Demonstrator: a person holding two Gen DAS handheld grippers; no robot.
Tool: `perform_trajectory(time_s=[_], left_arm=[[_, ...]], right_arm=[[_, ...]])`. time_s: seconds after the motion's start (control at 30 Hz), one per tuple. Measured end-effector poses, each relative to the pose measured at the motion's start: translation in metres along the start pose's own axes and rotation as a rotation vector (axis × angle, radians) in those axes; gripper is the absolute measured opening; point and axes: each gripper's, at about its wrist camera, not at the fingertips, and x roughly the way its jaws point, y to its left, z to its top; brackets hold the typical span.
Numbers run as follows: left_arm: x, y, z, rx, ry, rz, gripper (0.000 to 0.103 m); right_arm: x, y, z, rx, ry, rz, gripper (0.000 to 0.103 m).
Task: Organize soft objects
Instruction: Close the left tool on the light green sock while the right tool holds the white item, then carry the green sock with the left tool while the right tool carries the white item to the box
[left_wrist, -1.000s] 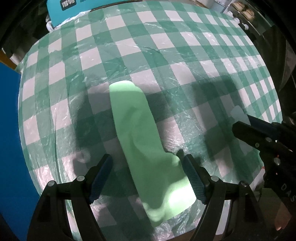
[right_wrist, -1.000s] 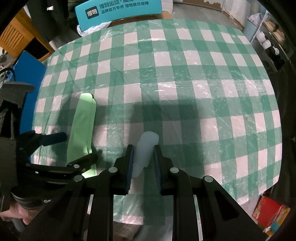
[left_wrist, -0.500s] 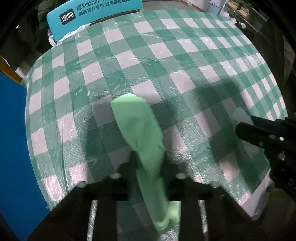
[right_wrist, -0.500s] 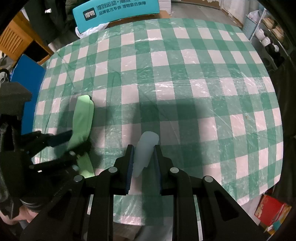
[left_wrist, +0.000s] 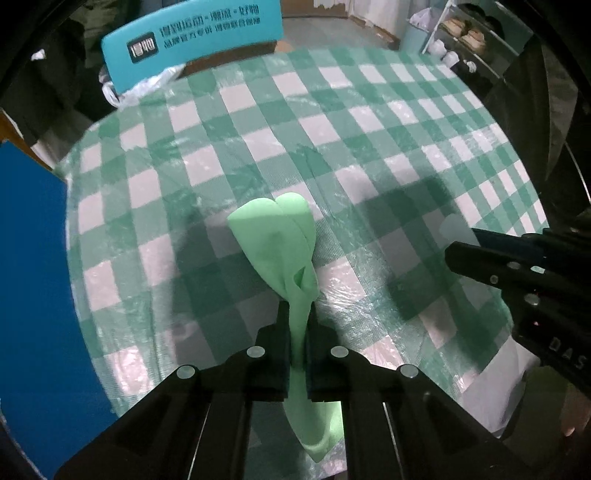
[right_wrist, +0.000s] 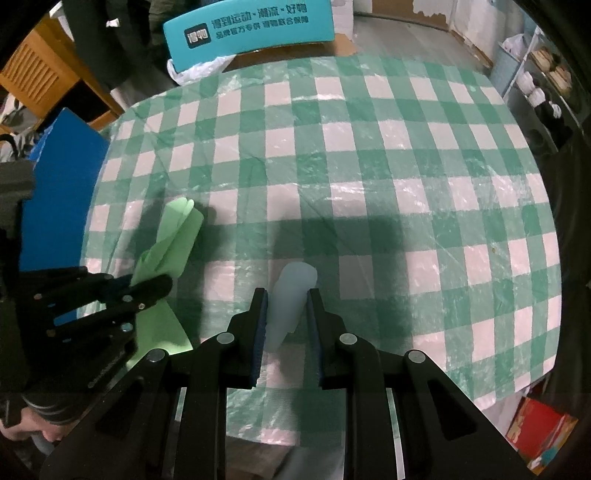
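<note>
Green-and-white checked cloth under clear plastic covers the round table (right_wrist: 369, 155), with a blue board (right_wrist: 62, 184) off its left edge and a teal sign (right_wrist: 251, 26) behind it. On the left, my left claw (left_wrist: 297, 314) is clamped on the middle of a green sock (left_wrist: 284, 236), whose bunched toe end sticks out ahead above the cloth while the other end droops below the fingers. Well to its right, my right claw (right_wrist: 286, 295) pinches a pale blue sock (right_wrist: 291, 291), its tip poking forward near the table's front edge.
</note>
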Motion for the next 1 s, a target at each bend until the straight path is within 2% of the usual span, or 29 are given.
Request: perform_trajectory(time_s=[0.17,0.57,1.0], left_arm=[[-0.013,0.009,0.005,0.0,-0.04,0.012,0.006],[-0.059,0.014,-0.007,0.004,-0.127,0.033,0.006],[-0.101,0.037,-0.01,0.002,-0.221,0.068,0.006]], right_arm=[[-0.007,0.007,0.0,-0.018,-0.013,0.004,0.02],[-0.033,0.029,0.011,-0.058,-0.081,0.013,0.02],[-0.071,0.073,0.02,-0.145,-0.175,0.027,0.02]])
